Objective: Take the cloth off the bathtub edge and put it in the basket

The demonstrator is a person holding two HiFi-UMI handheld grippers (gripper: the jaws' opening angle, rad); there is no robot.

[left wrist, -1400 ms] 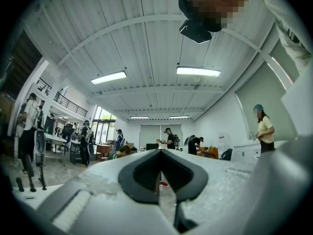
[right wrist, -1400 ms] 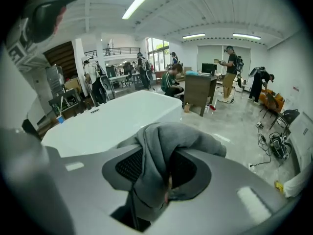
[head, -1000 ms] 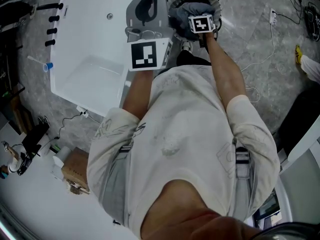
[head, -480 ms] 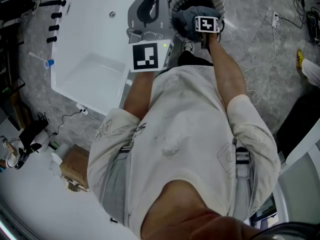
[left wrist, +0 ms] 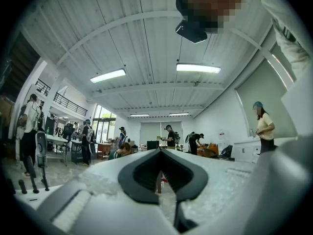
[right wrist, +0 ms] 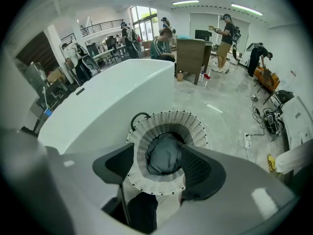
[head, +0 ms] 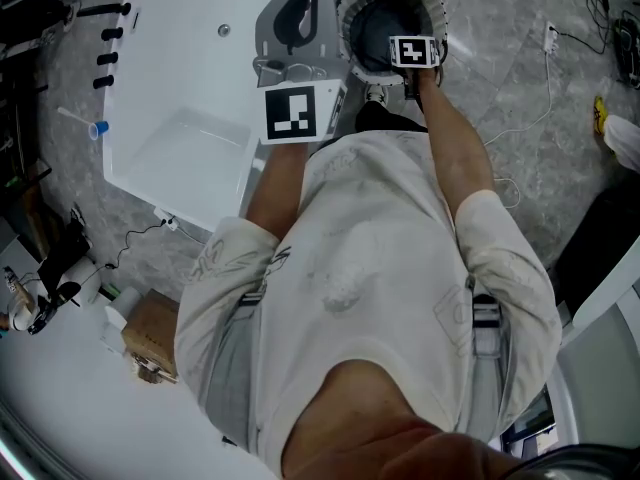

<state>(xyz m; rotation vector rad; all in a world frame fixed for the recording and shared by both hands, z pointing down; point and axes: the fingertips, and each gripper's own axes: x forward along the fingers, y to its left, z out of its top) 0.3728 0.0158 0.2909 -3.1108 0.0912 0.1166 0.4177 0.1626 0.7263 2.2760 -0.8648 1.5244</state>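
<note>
The dark grey cloth (right wrist: 165, 153) lies bunched at the bottom of the white woven basket (right wrist: 168, 121), which stands on the floor beside the white bathtub (right wrist: 107, 102). My right gripper (right wrist: 157, 151) hovers over the basket, pointing steeply down. Its jaws have just been opening and stand open, with the cloth below them and not touching them. In the head view its marker cube (head: 415, 51) sits over the basket rim (head: 432, 8), and the cloth (head: 375, 30) shows dark inside. My left gripper (left wrist: 160, 151) is shut and empty, held level over the tub edge (head: 250, 38).
White cables (head: 520, 118) and a power strip (head: 546, 33) lie on the grey floor right of the basket. A cardboard box (head: 150, 333) sits near the tub's near end. Several people and a wooden cabinet (right wrist: 190, 53) are farther off in the room.
The cloth hung bunched at the right gripper over the basket's mouth; now it has dropped inside. The right gripper's jaws have spread and it has sunk a little. The left gripper stayed put.
</note>
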